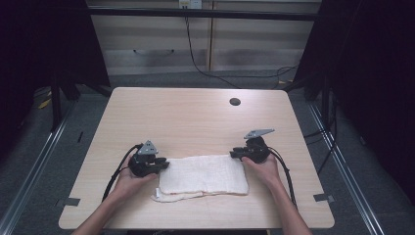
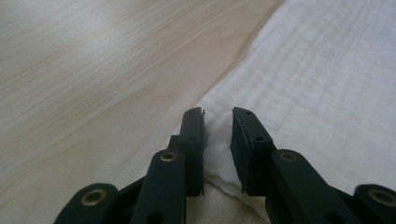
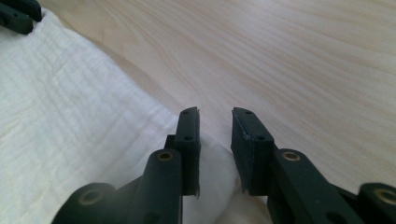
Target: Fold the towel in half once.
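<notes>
A folded white towel [image 1: 203,175] lies on the table [image 1: 195,115] — left gripper [image 2: 218,122] and right gripper [image 3: 215,122] each straddle a corner, jaws seemingly slightly apart, not pinching.

We see a light wooden table [image 1: 195,117] spread across the middle of the frame, its grain running pale and even. Near its upper right sits a small dark round hole [image 1: 235,102]. Along the top of the frame we have pale cabinet fronts [image 1: 156,44], with a black cable [image 1: 195,61] hanging down at centre and trailing right across the grey floor [image 1: 73,137]. A metal rail [image 1: 34,166] slants down the lower left, another down the lower right, and dark curtains fill both upper corners.
</notes>
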`<state>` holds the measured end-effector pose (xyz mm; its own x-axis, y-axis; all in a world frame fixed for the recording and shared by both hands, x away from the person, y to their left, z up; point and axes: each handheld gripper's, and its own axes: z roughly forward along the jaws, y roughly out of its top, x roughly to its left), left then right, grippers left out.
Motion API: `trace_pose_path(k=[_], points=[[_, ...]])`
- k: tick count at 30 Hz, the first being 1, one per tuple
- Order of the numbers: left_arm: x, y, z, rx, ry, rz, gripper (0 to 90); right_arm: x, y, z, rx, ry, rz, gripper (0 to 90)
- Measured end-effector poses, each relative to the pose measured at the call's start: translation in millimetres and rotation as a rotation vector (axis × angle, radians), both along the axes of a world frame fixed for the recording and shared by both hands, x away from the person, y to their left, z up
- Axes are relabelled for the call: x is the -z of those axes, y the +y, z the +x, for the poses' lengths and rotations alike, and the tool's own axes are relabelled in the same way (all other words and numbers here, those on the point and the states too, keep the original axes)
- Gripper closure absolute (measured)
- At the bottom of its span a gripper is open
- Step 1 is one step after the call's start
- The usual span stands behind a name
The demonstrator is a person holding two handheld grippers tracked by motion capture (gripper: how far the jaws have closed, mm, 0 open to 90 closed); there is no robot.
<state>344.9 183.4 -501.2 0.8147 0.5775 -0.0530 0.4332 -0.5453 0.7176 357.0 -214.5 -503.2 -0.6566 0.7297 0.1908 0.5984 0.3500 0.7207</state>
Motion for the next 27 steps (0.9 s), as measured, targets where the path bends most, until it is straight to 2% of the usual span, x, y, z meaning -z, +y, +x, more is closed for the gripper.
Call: trace_pose_path(k=[5, 7, 9, 11, 12, 13, 17, 21, 23, 25, 27], points=[[1.4, 2.4, 2.7, -0.005, 0.002, -0.016, 74.3, 1.5, 0.4, -2.2, -0.017, 0.001, -0.044, 69.5], [1.7, 2.6, 3.0, -0.009, 0.002, -0.024, 74.3, 1.9, 0.4, -1.5, -0.014, 0.002, -0.032, 69.7], [1.8, 2.5, 3.1, -0.014, 0.0, -0.023, 74.3, 2.5, 0.8, -0.9, -0.025, 0.008, -0.022, 73.5], [1.9, 2.9, 3.6, -0.014, 0.0, -0.024, 74.3, 2.3, 1.6, -1.7, -0.037, 0.017, -0.022, 81.4], [1.9, 2.9, 3.6, -0.014, 0.0, -0.024, 74.4, 2.3, 1.6, -1.7, -0.037, 0.017, -0.022, 81.4], [1.3, 3.8, 4.0, -0.017, 0.004, -0.02, 74.8, 1.5, -0.5, -3.0, -0.034, 0.026, -0.019, 87.4], [-0.8, 5.4, 3.3, -0.022, -0.003, 0.017, 76.6, -0.7, -7.3, -4.2, -0.015, 0.026, -0.004, 89.4], [-2.2, 10.8, 5.1, -0.031, 0.025, -0.025, 76.8, -1.7, -8.8, -5.9, -0.014, 0.026, -0.008, 89.9], [-6.7, 16.6, 6.6, -0.044, 0.032, -0.084, 74.2, -2.1, -7.5, -6.2, -0.017, 0.025, -0.016, 90.0], [-12.1, 23.2, 10.3, -0.069, 0.033, -0.123, 72.2, -2.4, -7.0, -6.5, -0.015, 0.023, -0.018, 89.9], [-13.8, 24.6, 12.5, -0.073, 0.034, -0.123, 69.9, -2.3, -7.2, -6.3, -0.017, 0.023, -0.014, 89.9]])
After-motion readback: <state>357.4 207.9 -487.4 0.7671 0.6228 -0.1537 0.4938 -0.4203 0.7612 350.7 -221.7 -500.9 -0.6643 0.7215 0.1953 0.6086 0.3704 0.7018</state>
